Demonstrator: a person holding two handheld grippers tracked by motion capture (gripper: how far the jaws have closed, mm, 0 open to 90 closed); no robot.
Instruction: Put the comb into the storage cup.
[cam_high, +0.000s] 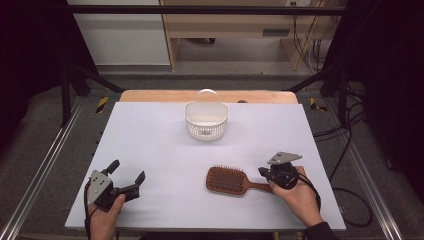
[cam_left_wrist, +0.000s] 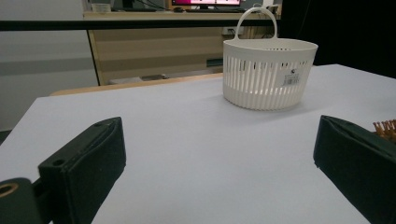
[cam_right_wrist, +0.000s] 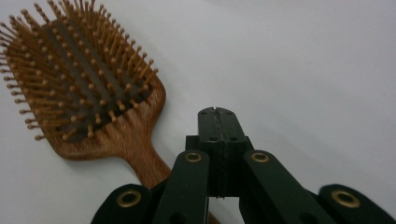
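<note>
at lower left of the high view, the left gripper (cam_high: 131, 177) rests on the white table (cam_high: 150, 145) with jaws spread wide, nothing between them; its own view adds the slatted white plastic basket (cam_left_wrist: 268, 74) with a hoop handle at upper right. at lower right, the right gripper (cam_high: 263, 171) sits over the brush handle. its own view shows the jaws pressed together, clenched on nothing, the wooden paddle hairbrush (cam_right_wrist: 88, 93), bristles up, just left of them.
</note>
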